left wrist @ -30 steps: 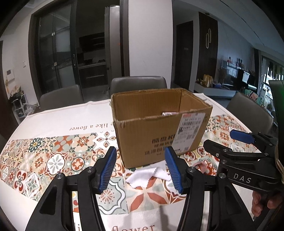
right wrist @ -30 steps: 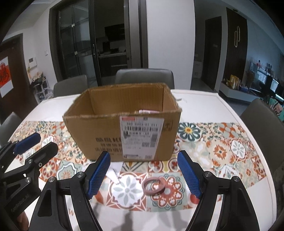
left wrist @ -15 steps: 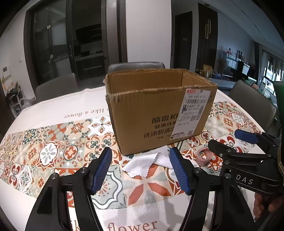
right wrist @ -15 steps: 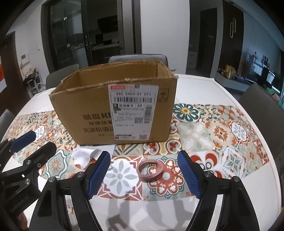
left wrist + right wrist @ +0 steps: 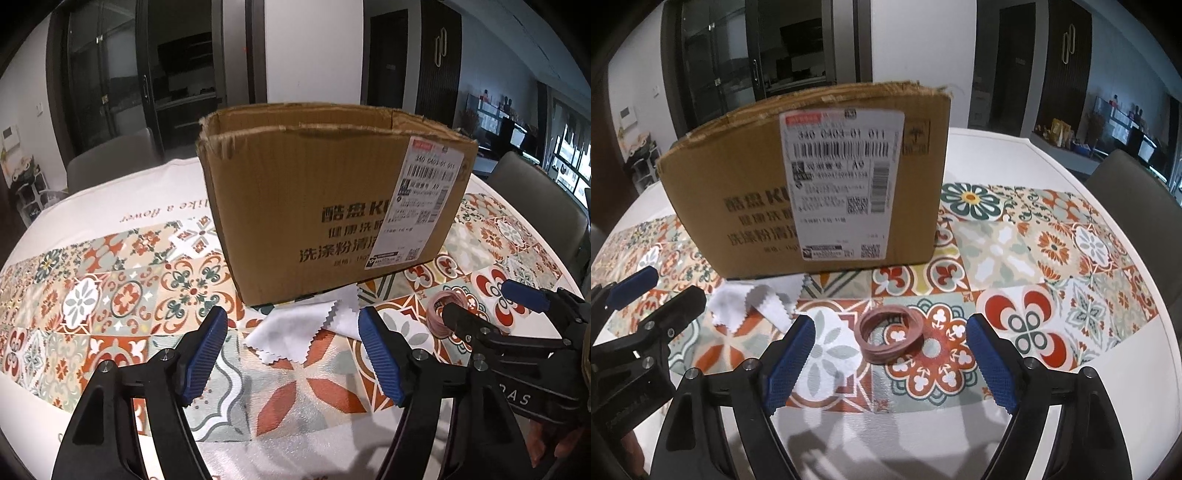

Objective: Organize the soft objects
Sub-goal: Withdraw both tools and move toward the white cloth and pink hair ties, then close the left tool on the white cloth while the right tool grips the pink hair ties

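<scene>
Both grippers lowered toward worktop (image 5: 110, 206), left gripper (image 5: 291, 354) jaws opening over white cloth (image 5: 295, 332), right gripper (image 5: 890, 354) jaws opening around pink ring (image 5: 892, 338), cardboard box (image 5: 812, 177) at 12 o'clock, label "340 0403-01 011", "A9", cloth print "like a flower"

Left gripper (image 5: 291, 354): tilted downward, jaws opening, nothing between the blue pads (image 5: 207, 350). Right gripper (image 5: 890, 363) (held alongside, to its right): tilted downward, jaws opening, nothing gripped.
</scene>
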A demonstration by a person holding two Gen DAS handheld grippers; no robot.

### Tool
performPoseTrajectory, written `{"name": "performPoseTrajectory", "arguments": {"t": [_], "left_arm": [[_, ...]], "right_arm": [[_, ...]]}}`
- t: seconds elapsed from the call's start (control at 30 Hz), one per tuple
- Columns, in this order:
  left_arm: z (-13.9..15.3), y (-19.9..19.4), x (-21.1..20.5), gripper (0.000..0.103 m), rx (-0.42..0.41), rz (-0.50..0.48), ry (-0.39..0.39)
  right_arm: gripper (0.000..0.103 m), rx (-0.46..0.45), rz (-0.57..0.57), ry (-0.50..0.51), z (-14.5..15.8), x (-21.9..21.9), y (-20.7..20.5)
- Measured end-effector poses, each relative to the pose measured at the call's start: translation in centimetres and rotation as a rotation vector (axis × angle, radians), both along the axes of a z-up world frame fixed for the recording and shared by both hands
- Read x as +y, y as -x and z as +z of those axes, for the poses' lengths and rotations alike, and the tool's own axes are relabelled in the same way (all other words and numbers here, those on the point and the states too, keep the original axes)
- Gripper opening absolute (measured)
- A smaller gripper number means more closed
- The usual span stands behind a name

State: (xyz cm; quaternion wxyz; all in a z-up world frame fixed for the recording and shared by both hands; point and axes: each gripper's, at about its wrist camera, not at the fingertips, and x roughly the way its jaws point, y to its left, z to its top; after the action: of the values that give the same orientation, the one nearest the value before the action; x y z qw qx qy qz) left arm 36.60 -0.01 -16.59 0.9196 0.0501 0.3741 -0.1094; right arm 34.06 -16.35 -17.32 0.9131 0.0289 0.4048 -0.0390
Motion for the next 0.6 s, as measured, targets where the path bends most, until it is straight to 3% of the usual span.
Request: {"name": "performPoseTrajectory", "arguments": {"t": [0.6], "left_arm": [[-3.9, -3.5, -0.8, 0.074, 0.077, 0.046, 0.005]], "right_arm": [[0.085, 0.059, 0.005, -0.005, -3.4, -0.1, -1.9]]}}
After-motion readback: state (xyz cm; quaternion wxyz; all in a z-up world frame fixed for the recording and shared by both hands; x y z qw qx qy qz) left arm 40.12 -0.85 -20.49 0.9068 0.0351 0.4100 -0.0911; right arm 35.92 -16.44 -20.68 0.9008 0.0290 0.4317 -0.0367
